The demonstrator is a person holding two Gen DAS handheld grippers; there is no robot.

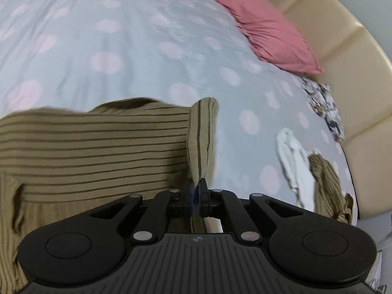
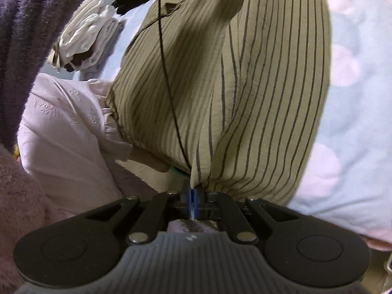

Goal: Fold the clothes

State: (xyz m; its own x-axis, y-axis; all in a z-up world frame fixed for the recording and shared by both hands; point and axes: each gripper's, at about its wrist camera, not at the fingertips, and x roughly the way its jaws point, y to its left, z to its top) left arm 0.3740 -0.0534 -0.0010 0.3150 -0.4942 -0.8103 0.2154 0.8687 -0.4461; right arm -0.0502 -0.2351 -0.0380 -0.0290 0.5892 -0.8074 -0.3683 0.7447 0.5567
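An olive garment with dark stripes point(image 1: 93, 137) lies spread on the bed in the left wrist view. My left gripper point(image 1: 195, 183) is shut on a raised fold at its right edge. In the right wrist view the same striped garment point(image 2: 245, 98) hangs stretched upward from my right gripper point(image 2: 194, 188), which is shut on its edge. A thin black cord point(image 2: 169, 93) runs across the cloth.
The bed has a pale blue cover with pink dots point(image 1: 122, 36). A pink pillow point(image 1: 267, 27) lies by the cream headboard point(image 1: 343, 49). A white garment point(image 1: 294, 159), another olive piece point(image 1: 328, 186), a pale pink garment point(image 2: 66, 127) and folded white clothes point(image 2: 90, 27) lie nearby.
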